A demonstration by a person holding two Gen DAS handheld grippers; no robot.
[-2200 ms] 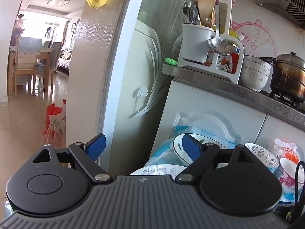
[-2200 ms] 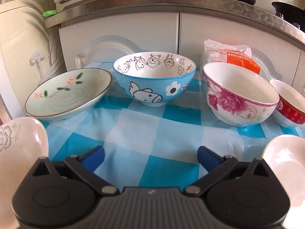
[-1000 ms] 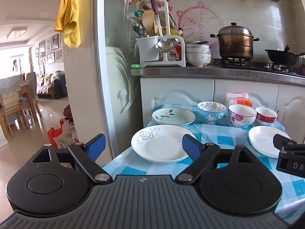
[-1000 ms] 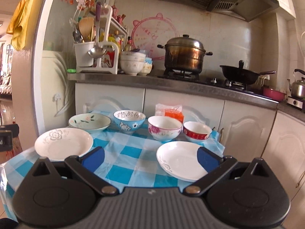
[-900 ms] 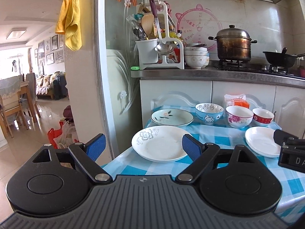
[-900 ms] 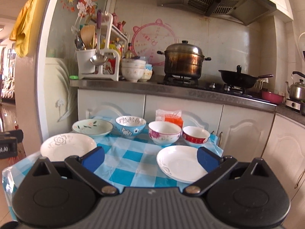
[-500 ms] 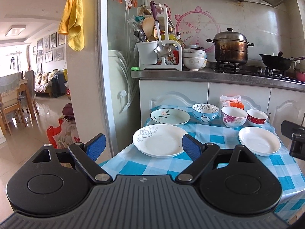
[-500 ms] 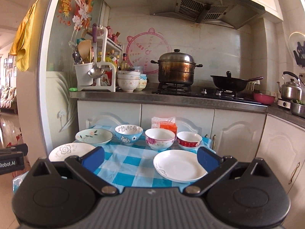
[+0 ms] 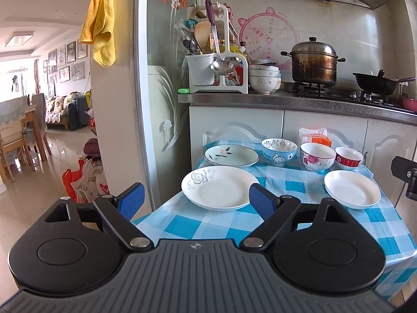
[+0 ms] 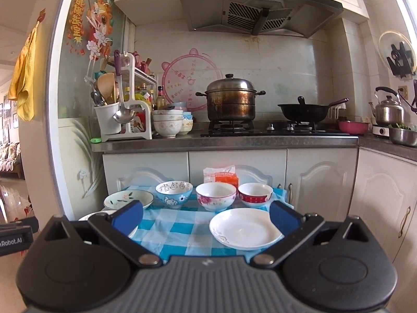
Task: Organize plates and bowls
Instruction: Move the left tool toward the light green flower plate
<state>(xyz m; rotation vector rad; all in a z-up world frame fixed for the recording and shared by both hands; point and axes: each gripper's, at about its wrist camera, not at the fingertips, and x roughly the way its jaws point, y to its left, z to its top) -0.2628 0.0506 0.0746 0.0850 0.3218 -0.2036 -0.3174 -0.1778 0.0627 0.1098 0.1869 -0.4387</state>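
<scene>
A small table with a blue checked cloth (image 9: 294,182) carries the dishes. At the front left lies a white plate with a grey flower (image 9: 220,191), at the front right a plain white plate (image 9: 351,191) (image 10: 245,228). Behind stand a pale green floral dish (image 9: 231,155) (image 10: 128,198), a blue cartoon bowl (image 9: 279,151) (image 10: 174,193), a pink rose bowl (image 9: 317,157) (image 10: 215,196) and a red-banded bowl (image 9: 348,158) (image 10: 255,195). My left gripper (image 9: 196,202) hangs open, short of the flower plate. The right gripper (image 10: 206,215) is open too, held back from the table.
Behind the table are white cabinets and a steel counter (image 10: 224,139) with a utensil rack (image 10: 122,112), stacked bowls (image 10: 168,124), a steamer pot (image 10: 230,101) and a wok (image 10: 303,111). An orange packet (image 10: 221,176) leans behind the bowls. A wall edge (image 9: 140,104) borders the table's left side.
Both grippers have drawn back and risen from close over the table, so the whole table and kitchen now show. Both stayed open and no dish has moved.
</scene>
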